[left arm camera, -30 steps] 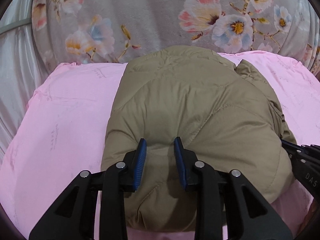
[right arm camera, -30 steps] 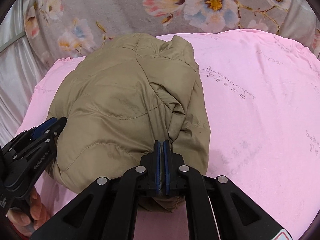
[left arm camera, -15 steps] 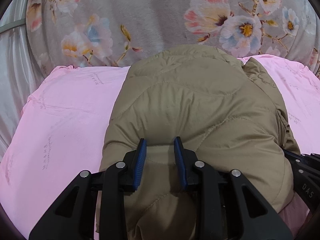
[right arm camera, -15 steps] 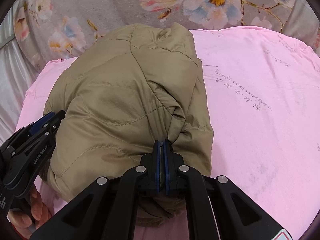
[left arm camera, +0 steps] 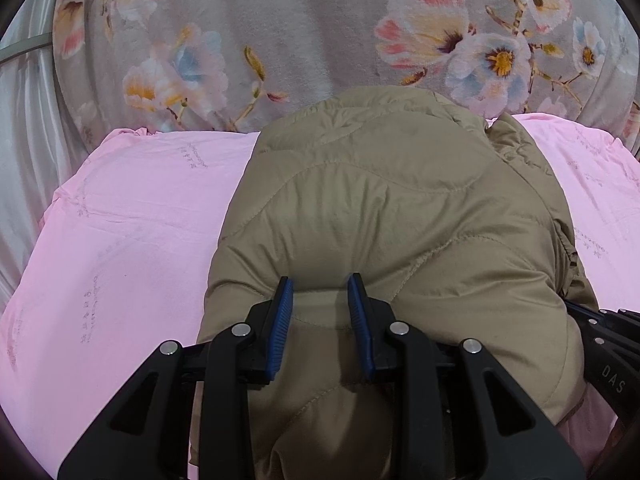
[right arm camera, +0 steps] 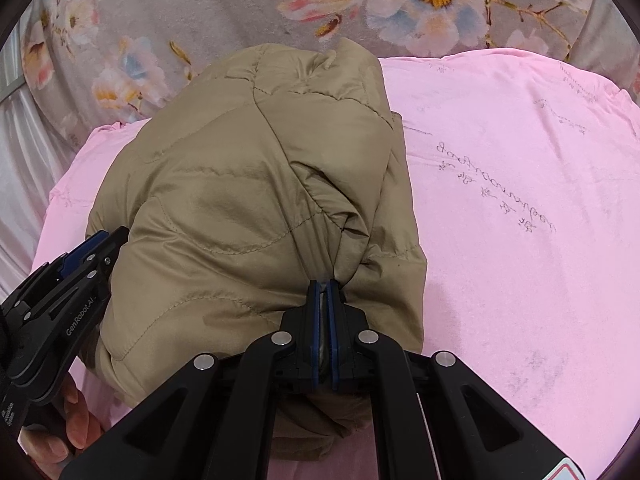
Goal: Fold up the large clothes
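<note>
Jacket [right arm camera: 248,208] nearer blanket [right arm camera: 224,12]; right hand-held gripper [right arm camera: 324,286] pinching it, left hand-held gripper [left arm camera: 320,296] agape.

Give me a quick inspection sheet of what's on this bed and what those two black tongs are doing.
Surface: pink sheet, faint writing printed on it.
Job's things: tan quilted jacket, bundled in a puffy heap on the sheet.
Clutter: nothing seen.
Tongs: left tongs open, pads either side of a jacket bulge; right tongs shut on jacket fabric.
Cables: nothing seen.
Surroundings: grey floral blanket behind; pale curtain at left.
</note>
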